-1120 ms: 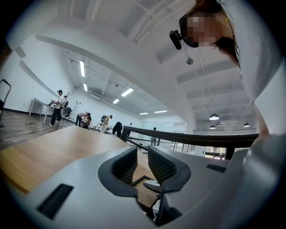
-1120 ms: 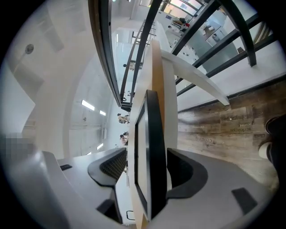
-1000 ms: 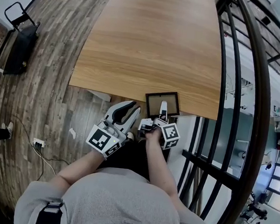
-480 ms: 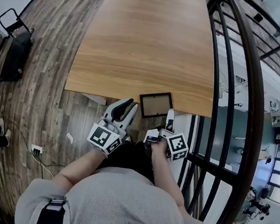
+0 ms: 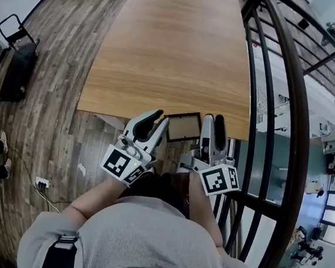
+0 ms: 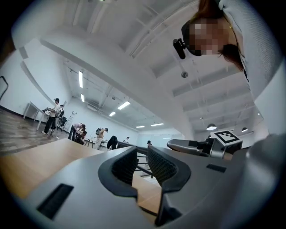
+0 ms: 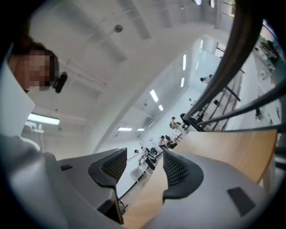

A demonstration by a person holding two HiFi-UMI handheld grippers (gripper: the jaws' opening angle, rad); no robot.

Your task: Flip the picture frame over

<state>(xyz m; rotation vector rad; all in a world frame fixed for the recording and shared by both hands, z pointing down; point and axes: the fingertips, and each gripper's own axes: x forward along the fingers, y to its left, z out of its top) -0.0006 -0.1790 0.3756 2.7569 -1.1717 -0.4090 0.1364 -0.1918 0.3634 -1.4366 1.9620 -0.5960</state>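
Observation:
The picture frame [image 5: 184,127], dark-rimmed with a pale panel facing up, lies flat at the near edge of the wooden table [image 5: 175,54]. My left gripper [image 5: 151,122] hovers just left of the frame, jaws open with nothing between them. My right gripper [image 5: 214,123] is just right of the frame, jaws open and empty, pointing away from me. In the left gripper view the left gripper [image 6: 142,162] shows a narrow gap with table wood behind it, and the right gripper [image 6: 196,146] shows beside it. In the right gripper view the right gripper [image 7: 143,167] holds nothing. Neither touches the frame.
A black metal railing [image 5: 276,111] runs close along the table's right side, next to my right gripper. A black case on a stand [image 5: 18,63] sits on the plank floor at far left. A socket strip [image 5: 43,181] lies on the floor. People work far off.
My right gripper, which lay over the frame a second ago, pulled back and now stands raised at the frame's right side. The left gripper lifted slightly toward the frame's left edge.

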